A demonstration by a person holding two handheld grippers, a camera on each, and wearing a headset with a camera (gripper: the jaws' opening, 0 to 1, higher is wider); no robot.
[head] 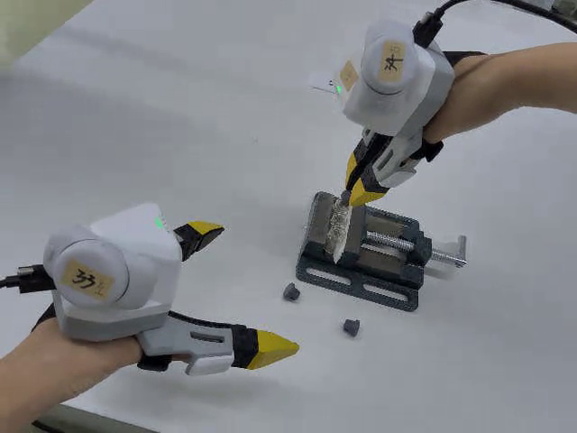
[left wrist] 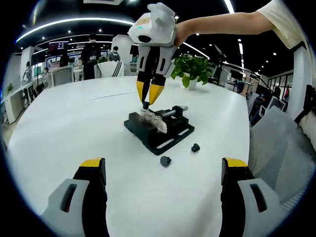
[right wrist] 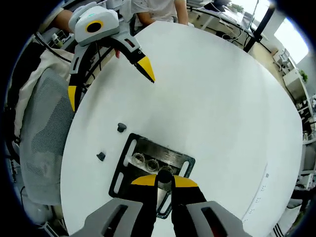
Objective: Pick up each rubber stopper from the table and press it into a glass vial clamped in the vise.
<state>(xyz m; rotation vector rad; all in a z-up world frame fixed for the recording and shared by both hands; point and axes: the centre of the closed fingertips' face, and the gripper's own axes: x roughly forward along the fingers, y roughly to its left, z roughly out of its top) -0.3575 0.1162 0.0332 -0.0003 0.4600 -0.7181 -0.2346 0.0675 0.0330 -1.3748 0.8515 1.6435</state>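
White workbench [head: 180, 108] with vise, vials and stoppers.
Nearest, the left gripper [head: 248, 289] hovers with jaws spread wide, holding nothing. Beyond it one rubber stopper [head: 290, 291] and a second stopper [head: 351, 327] lie loose on the bench, just beside the dark vise [head: 361, 271]. Glass vials [head: 341, 225] stand clamped in a row in the vise. Farthest, the right gripper [head: 353, 194] points down, pinching a third stopper [right wrist: 164, 177] directly over the vials; whether it touches one cannot be told.
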